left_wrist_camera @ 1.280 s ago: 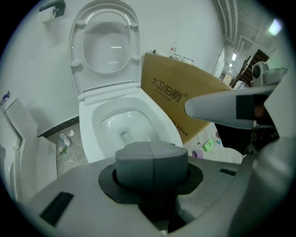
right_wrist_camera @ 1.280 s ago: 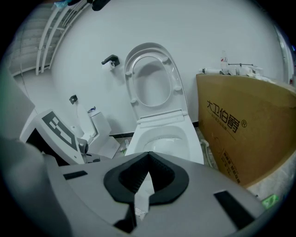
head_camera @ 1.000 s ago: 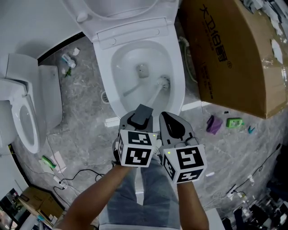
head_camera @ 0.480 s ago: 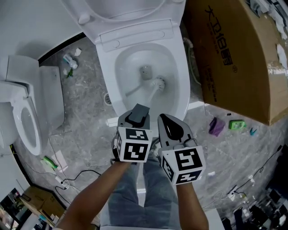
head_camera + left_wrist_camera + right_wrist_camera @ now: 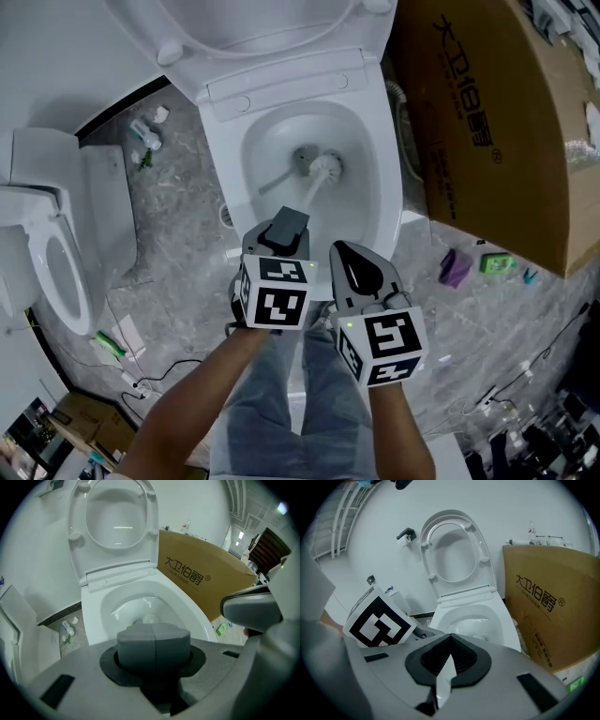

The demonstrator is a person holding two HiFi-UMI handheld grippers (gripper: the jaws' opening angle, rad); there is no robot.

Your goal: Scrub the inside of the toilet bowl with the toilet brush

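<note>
Pressure matters now: the bristly toilet brush [image 5: 323, 169] head sits low in the glossy white toilet bowl [image 5: 253, 150] beside the drain [image 5: 302, 157], so short firm circles should suit. The left gripper [image 5: 284, 228] fingers clamp its slim handle; the right gripper [image 5: 345, 251] fingers pinch a thin white sliver.

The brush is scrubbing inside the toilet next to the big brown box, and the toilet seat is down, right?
Not quite: the toilet seat is lifted up, not down, as the left gripper view shows. The rest is right: the toilet brush has its head inside the toilet bowl, next to the big brown box.
</note>
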